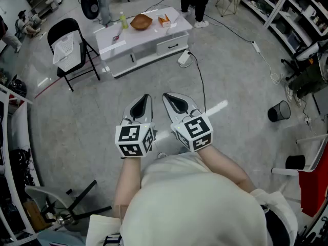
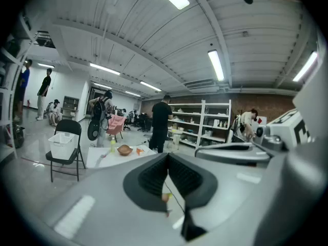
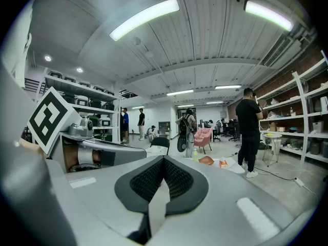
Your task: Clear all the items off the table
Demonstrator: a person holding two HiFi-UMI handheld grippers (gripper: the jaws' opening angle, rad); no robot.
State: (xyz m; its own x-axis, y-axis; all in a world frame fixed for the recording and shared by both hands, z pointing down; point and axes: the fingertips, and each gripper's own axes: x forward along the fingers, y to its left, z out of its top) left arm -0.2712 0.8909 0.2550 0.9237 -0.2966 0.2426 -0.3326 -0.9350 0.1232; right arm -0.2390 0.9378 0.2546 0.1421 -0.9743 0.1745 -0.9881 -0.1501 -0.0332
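You hold the left gripper and right gripper near your body, jaws fully closed on nothing, because the desk carrying the bowl, bottle and box stands well ahead.

You won't find a legible word, number or brand in any view. The cubes on your left tongs and right tongs carry only black-and-white square patterns, not letters. On the white worktop, any print on the orange box is too small to read.
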